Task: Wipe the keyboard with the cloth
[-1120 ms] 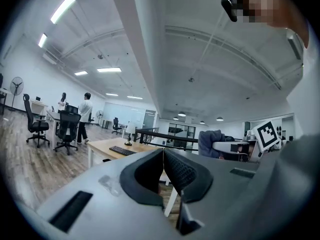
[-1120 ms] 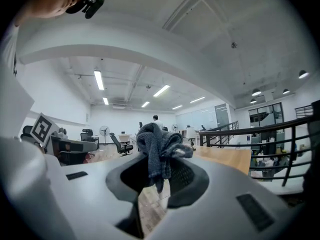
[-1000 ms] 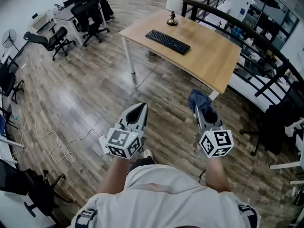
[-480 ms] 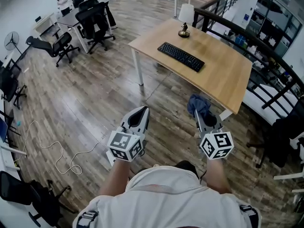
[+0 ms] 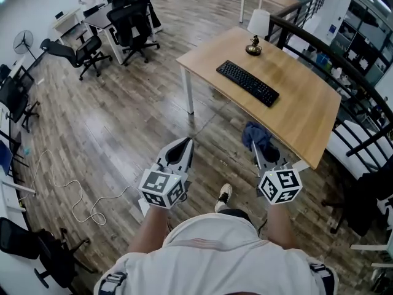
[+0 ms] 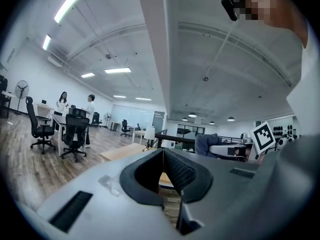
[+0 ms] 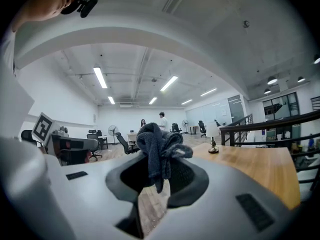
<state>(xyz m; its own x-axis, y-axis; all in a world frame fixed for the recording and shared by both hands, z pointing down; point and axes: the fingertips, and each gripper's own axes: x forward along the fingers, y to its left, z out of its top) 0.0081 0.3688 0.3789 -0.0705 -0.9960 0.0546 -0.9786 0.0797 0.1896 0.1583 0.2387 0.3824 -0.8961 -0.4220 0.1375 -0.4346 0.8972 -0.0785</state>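
Person standing before a wooden tabletop (image 5: 298, 112).
Right hand-held gripper (image 5: 256, 145) pinches a dark blue cloth (image 5: 257, 133); left hand-held gripper (image 5: 184, 142) is pressed together, empty. Black keyboard (image 5: 247, 83) lies on the tabletop at one o'clock.

The person wore a white shirt (image 5: 209, 257) with dark buckled straps (image 5: 112, 281) at the shoulders and a pale shoe (image 5: 225, 194); the left gripper (image 5: 182, 143) and right gripper (image 5: 262, 152) were grey with black pads (image 6: 182, 174), each bearing a black-and-white marker cube (image 5: 161, 187).
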